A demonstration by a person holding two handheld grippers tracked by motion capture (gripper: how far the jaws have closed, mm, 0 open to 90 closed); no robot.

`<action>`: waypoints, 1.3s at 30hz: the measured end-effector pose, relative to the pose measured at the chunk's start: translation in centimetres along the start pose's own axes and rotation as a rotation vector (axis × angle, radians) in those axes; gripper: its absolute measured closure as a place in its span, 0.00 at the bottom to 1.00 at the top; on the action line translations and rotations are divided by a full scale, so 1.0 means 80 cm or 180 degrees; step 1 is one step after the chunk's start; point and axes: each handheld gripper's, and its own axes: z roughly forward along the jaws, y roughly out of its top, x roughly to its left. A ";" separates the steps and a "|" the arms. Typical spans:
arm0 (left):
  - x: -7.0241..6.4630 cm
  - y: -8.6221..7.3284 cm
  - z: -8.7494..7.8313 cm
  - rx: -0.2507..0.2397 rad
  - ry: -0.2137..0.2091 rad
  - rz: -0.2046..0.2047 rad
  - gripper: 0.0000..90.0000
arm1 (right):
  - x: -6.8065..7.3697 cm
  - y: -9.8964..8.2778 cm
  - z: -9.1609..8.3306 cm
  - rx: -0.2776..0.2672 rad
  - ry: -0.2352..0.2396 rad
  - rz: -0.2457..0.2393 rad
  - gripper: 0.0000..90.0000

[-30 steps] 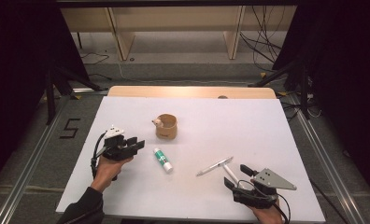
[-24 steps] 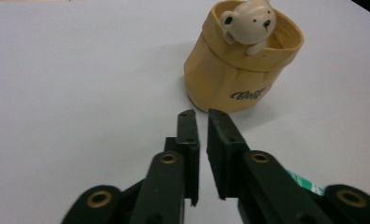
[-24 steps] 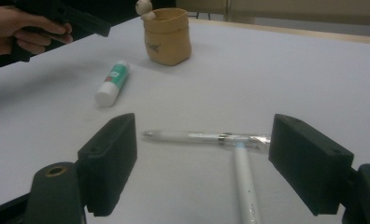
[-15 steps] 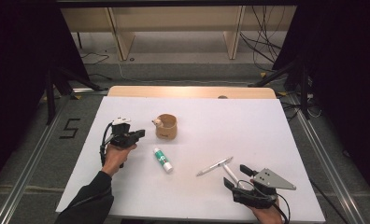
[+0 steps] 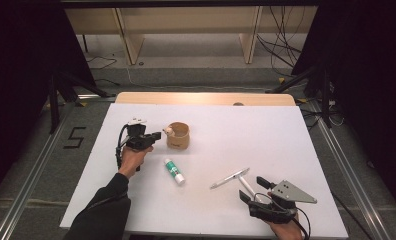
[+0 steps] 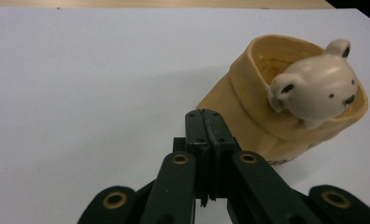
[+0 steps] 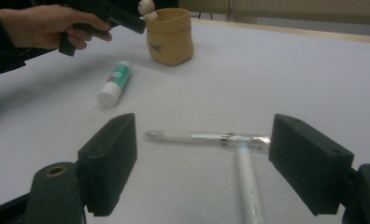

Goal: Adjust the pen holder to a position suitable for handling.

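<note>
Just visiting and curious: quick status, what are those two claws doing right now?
Left gripper shut, empty, beside the bear cup. Right gripper open, idle over two pens. Glue stick lying between; nothing in the way.

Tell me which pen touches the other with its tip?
The pen nearest the right claw does. Its tip meets the side of the crosswise pen, which lies flat, farther from that claw.

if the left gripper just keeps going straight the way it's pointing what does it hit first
Most likely the tan bear cup. The left gripper, jaws shut with nothing between them, points at the cup's near side, below the bear head on its rim. The gap between them is hard to judge; in the high view they look close.
</note>
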 end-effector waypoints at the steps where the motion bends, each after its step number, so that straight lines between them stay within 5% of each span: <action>1: 0.000 0.000 0.002 -0.0002 0.0002 -0.0010 0.99 | 0.000 0.000 0.000 -0.0002 0.0001 0.0002 0.27; 19: -0.014 0.004 0.023 0.0133 -0.0011 0.0004 0.99 | 0.000 0.000 0.001 0.0012 0.0003 0.0004 0.27; 31: -0.021 0.007 0.027 0.0216 0.0111 -0.0026 0.99 | 0.001 0.000 0.004 0.0034 0.0012 -0.0012 0.27; 39: -0.049 0.008 0.037 0.0268 0.0060 0.0085 0.99 | 0.001 0.001 0.005 0.0035 0.0016 -0.0010 0.27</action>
